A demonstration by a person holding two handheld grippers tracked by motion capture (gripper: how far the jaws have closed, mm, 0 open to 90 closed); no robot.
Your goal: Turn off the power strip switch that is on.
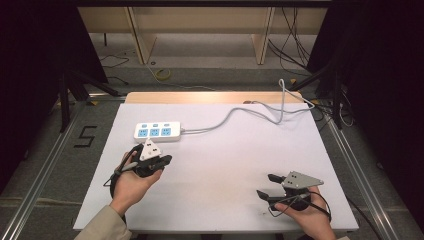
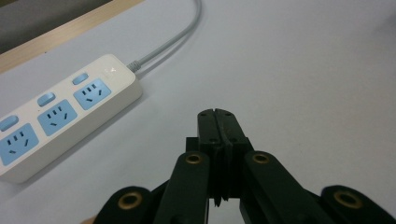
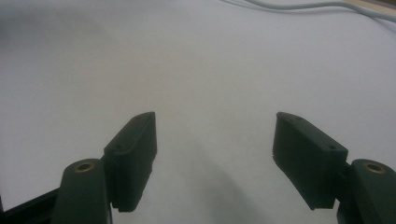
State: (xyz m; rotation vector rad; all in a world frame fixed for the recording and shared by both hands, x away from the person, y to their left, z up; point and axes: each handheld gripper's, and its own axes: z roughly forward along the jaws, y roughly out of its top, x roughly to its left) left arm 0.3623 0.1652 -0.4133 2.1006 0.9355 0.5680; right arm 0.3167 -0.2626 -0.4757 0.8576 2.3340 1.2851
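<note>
1. At the left of the white table (image 1: 220, 200), you held the left gripper (image 1: 167, 159) just in front of the power strip (image 1: 157, 131), near it but not touching. Its jaws were clenched flat together with nothing between them, as the left gripper view made plain (image 2: 218, 122).

2. The power strip lay flat on the far left part of the table, sockets facing up. Its long axis ran left to right across the table, roughly parallel to the far edge. In the left gripper view (image 2: 65, 114) it sat up and to the left of your closed jaws, with three blue sockets and a blue switch above each.

3. The grey cord (image 1: 235, 114) left the strip's right end, so that end pointed toward the right side of the table. The cord curved across the far right part and dropped over the back edge.

4. At the right, you held the right gripper (image 1: 266, 185) near the front edge, well apart from the strip. Its jaws were released and spread wide over bare table, holding nothing (image 3: 214, 154).

5. I judged this to be the approach step: nothing was grasped yet, and the left gripper was the closer one to the strip.

6. The next move likely called for one of two things. With the jaws kept closed, you could press a switch from above. To grasp the strip, you would need to spread them first and line them up across its short width.
</note>
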